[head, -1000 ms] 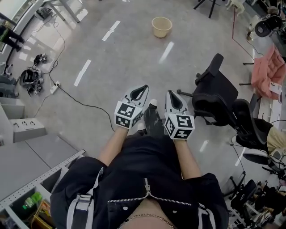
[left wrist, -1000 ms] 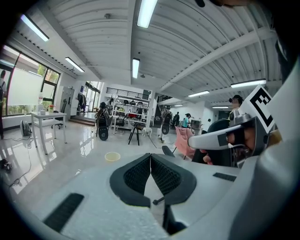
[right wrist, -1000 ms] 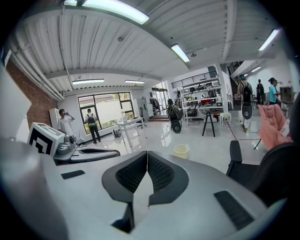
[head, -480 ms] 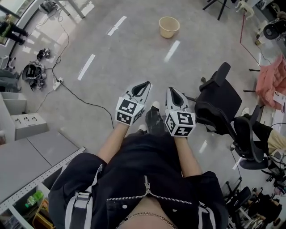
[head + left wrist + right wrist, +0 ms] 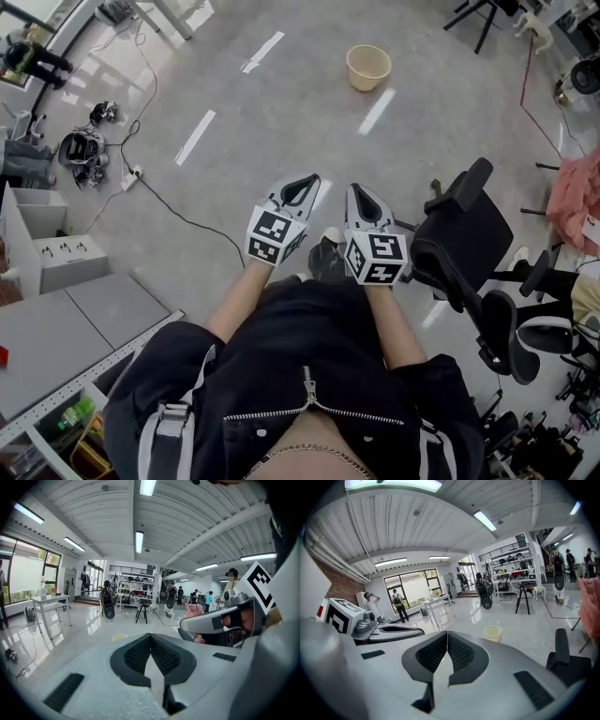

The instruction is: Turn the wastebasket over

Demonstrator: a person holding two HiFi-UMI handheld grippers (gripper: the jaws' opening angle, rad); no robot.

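The wastebasket (image 5: 368,67) is a cream round bucket standing upright on the grey floor, mouth up, far ahead of me. It shows small in the right gripper view (image 5: 492,633), and only its rim peeks over the jaws in the left gripper view (image 5: 120,637). My left gripper (image 5: 306,179) and right gripper (image 5: 358,191) are held side by side in front of my body, both pointing toward the basket and well short of it. Both are shut with nothing between the pads (image 5: 150,636) (image 5: 447,633).
Black office chairs (image 5: 464,234) stand close on the right, with a pink cloth (image 5: 574,192) beyond them. A black cable (image 5: 178,217) and power strip (image 5: 131,176) cross the floor at left. A grey cabinet (image 5: 56,328) is at lower left. People stand far off.
The wastebasket has slid lower in the head view, nearer to me, and the chairs have shifted down and right. Both grippers keep their pose and stay shut.
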